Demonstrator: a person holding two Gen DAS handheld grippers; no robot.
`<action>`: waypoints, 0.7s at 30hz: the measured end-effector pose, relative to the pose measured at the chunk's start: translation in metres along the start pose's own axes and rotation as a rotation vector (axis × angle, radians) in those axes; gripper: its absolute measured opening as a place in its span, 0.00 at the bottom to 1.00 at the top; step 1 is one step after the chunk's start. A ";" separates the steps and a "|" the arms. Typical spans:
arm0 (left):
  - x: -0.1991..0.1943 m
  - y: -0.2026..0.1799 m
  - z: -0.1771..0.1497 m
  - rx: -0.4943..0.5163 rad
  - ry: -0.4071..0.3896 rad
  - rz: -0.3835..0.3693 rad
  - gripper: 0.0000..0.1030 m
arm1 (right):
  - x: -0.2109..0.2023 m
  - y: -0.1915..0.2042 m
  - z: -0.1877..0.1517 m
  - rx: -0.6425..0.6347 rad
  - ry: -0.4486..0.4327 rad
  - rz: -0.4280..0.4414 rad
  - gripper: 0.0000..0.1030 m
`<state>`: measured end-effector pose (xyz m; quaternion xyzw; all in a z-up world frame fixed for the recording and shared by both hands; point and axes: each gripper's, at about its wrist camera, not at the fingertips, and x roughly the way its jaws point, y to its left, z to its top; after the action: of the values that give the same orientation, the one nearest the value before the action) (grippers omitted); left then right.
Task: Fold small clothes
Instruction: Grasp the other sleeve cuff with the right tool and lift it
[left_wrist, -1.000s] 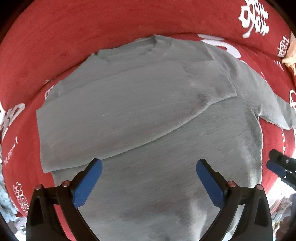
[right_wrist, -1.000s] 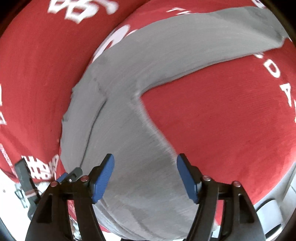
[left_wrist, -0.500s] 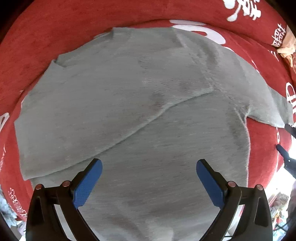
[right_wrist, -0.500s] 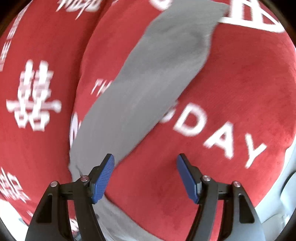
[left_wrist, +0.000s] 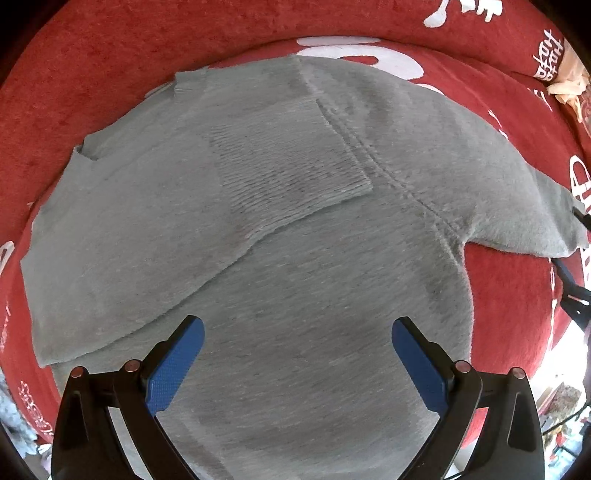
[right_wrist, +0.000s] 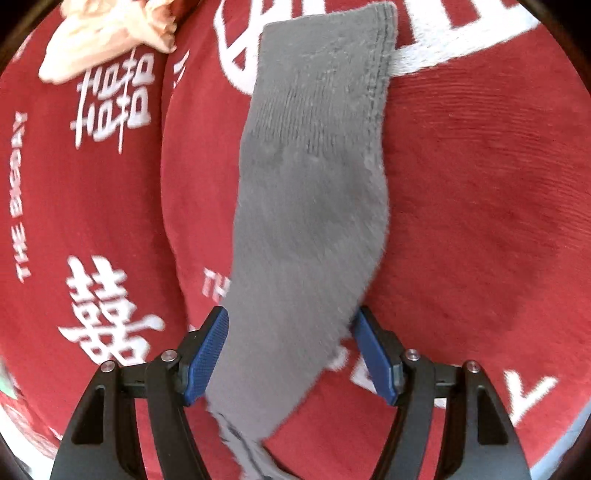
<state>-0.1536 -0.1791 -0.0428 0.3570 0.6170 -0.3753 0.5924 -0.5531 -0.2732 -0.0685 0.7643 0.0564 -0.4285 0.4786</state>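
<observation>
A red plush cover (right_wrist: 480, 192) with white printed characters and "THE BIGDAY" lettering (right_wrist: 20, 192) lies under everything — a crumpled pale peach cloth (right_wrist: 107, 33) rests on it near the upper left corner

left gripper (left_wrist: 297, 363): black frame, blue textured pads | right gripper (right_wrist: 291, 354): same (silver screw heads)
</observation>
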 end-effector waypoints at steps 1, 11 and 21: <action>0.000 -0.003 0.001 -0.003 -0.001 -0.001 0.99 | 0.003 -0.002 0.004 0.025 0.006 0.032 0.71; -0.005 0.005 -0.007 -0.003 -0.013 0.018 0.99 | 0.027 0.012 0.004 0.087 0.062 0.195 0.08; -0.021 0.047 -0.016 -0.038 -0.054 0.011 0.99 | 0.055 0.131 -0.064 -0.243 0.282 0.379 0.08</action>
<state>-0.1189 -0.1428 -0.0235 0.3387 0.6057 -0.3700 0.6176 -0.4153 -0.3116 -0.0064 0.7502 0.0297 -0.2104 0.6261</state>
